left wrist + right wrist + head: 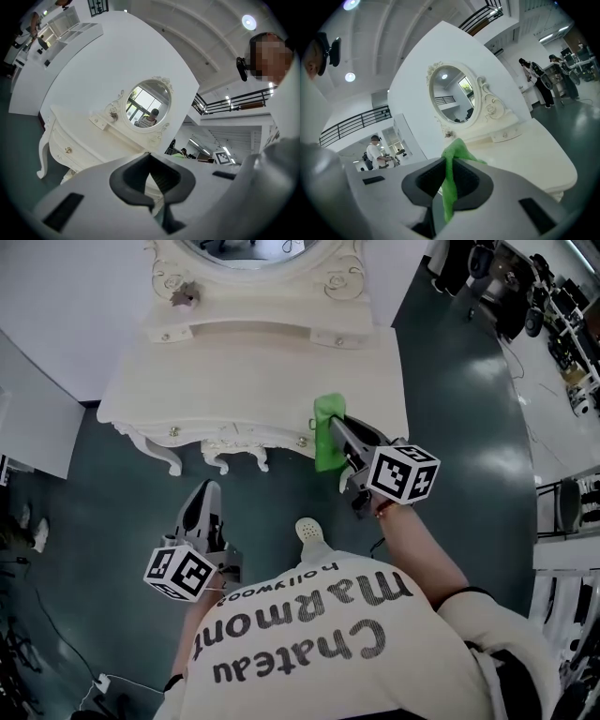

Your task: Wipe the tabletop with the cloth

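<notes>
At the front right edge of the table [253, 371]: the green cloth [327, 432] sits here, its upper end over the white top and its lower end drooping past the front rim.
Right gripper [339, 425]: reaches in towards that corner, with its jaws clamped on the cloth. In the right gripper view the fabric bunches out above the dark pads and trails down between them.
Left gripper [208, 491]: held low over the floor [450, 427], in front of the table and apart from it. Its jaws are pressed together with nothing between them.
Table: cream, with carved trim and curved legs. The top is bare apart from the cloth at its edge.
Mirror [246, 247]: oval with an ornate frame, standing at the back of the table.
Floor: dark grey-green.
</notes>
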